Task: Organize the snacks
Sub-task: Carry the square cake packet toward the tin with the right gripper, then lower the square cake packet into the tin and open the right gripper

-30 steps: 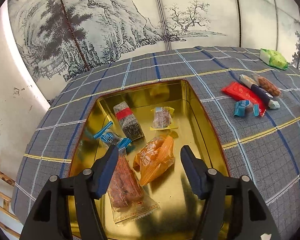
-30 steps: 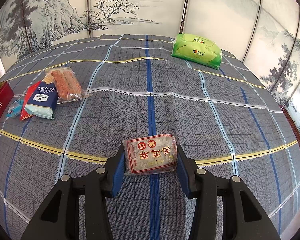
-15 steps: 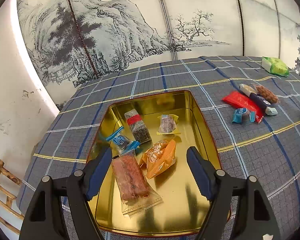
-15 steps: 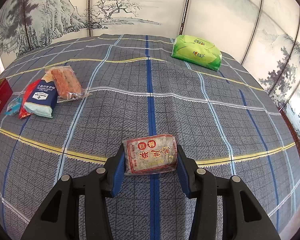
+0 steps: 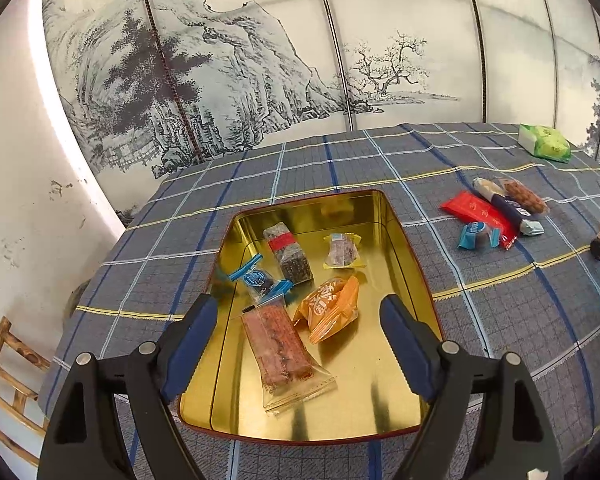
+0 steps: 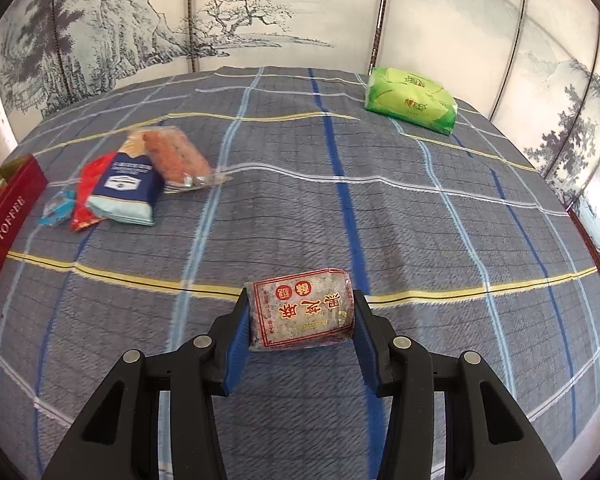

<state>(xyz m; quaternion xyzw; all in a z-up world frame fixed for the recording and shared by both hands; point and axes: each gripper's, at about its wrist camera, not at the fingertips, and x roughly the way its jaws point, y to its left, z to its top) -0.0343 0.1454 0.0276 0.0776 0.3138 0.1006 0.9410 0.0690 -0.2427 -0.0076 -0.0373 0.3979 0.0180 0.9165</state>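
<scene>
A gold tin lies on the plaid cloth and holds several snacks: an orange packet, a long clear-wrapped red bar, a blue-ended candy, a dark bar with a red band and a small yellow-edged sweet. My left gripper hovers above the tin, its jaws opening with nothing between them. My right gripper is shut on a grey snack packet with red print, held just above the cloth. The tin's red side shows at the left of the right wrist view.
A loose pile lies right of the tin: a red packet, a navy packet, a clear orange snack bag and a blue candy. A green packet sits at the far edge. Painted screens ring the table; a wooden chair stands at the left.
My left gripper has pulled up and back from the tin and its jaws have spread wider. The right gripper keeps still with the grey packet.
</scene>
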